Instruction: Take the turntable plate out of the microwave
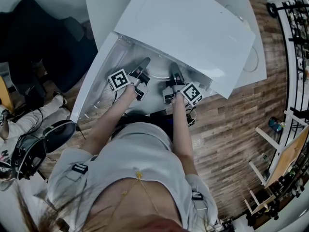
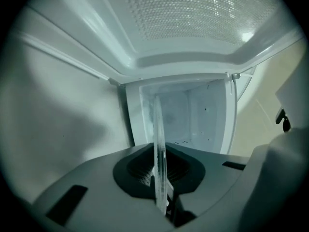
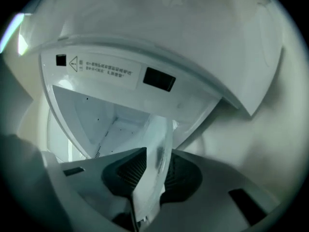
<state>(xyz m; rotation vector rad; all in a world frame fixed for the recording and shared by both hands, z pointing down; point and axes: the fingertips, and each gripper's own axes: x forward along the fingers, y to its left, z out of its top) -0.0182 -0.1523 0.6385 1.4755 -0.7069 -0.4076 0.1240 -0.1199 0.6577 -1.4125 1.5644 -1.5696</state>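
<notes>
The white microwave (image 1: 193, 28) stands with its door (image 1: 94, 88) swung open to the left. Both of my grippers reach into its opening. The clear glass turntable plate (image 1: 158, 73) lies between them at the cavity's mouth. In the left gripper view the plate (image 2: 158, 129) shows edge-on as a thin upright glass strip, and my left gripper (image 2: 161, 177) is shut on its rim. In the right gripper view the plate (image 3: 161, 144) slants between the dark pads (image 3: 126, 170), with my right gripper (image 3: 153, 178) shut on its rim. The rest of the plate is hidden by the microwave's top.
The microwave sits on a white tabletop (image 1: 256, 62) above a wooden floor (image 1: 227, 129). A white wire rack (image 1: 297, 42) stands at the right. Dark bags and gear (image 1: 34, 37) lie at the left. The cavity's back wall (image 2: 193, 115) and a warning label (image 3: 104, 69) show.
</notes>
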